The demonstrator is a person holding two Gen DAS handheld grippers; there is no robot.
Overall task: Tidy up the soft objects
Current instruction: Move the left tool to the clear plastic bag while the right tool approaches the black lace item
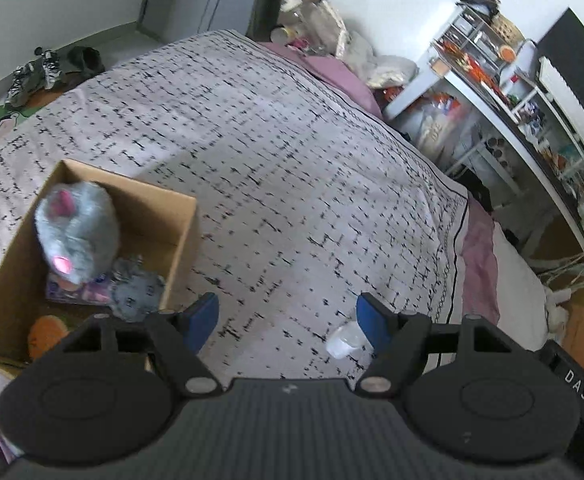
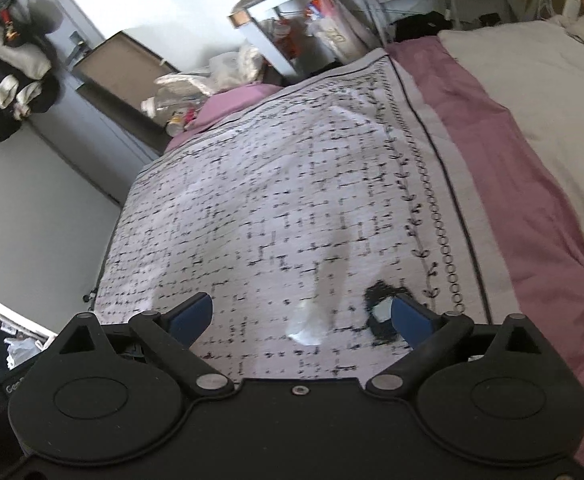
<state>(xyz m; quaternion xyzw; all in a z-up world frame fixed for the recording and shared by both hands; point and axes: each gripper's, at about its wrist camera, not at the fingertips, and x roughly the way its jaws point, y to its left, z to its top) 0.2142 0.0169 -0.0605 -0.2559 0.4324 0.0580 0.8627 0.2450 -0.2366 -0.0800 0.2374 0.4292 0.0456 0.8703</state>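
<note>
A cardboard box (image 1: 179, 240) sits on the patterned bedspread (image 1: 292, 160) at the left of the left wrist view. In it lie a grey plush toy with pink ears (image 1: 77, 232), a small grey soft toy (image 1: 135, 290), a purple item (image 1: 87, 292) and an orange soft thing (image 1: 45, 334). My left gripper (image 1: 287, 320) is open and empty, above the bedspread to the right of the box. A small clear plastic scrap (image 1: 344, 340) lies by its right finger. My right gripper (image 2: 302, 316) is open and empty over the bedspread (image 2: 271, 200). A whitish scrap (image 2: 308, 330) and a black fuzzy item (image 2: 382, 312) lie between its fingers.
A pink sheet (image 2: 512, 168) and white duvet (image 2: 532, 72) lie along the bed's right side. A cluttered white desk with shelves (image 1: 504, 92) stands beyond the bed. Shoes (image 1: 39, 72) lie on the floor at far left. Bags and bottles (image 1: 324, 28) pile up at the bed's head.
</note>
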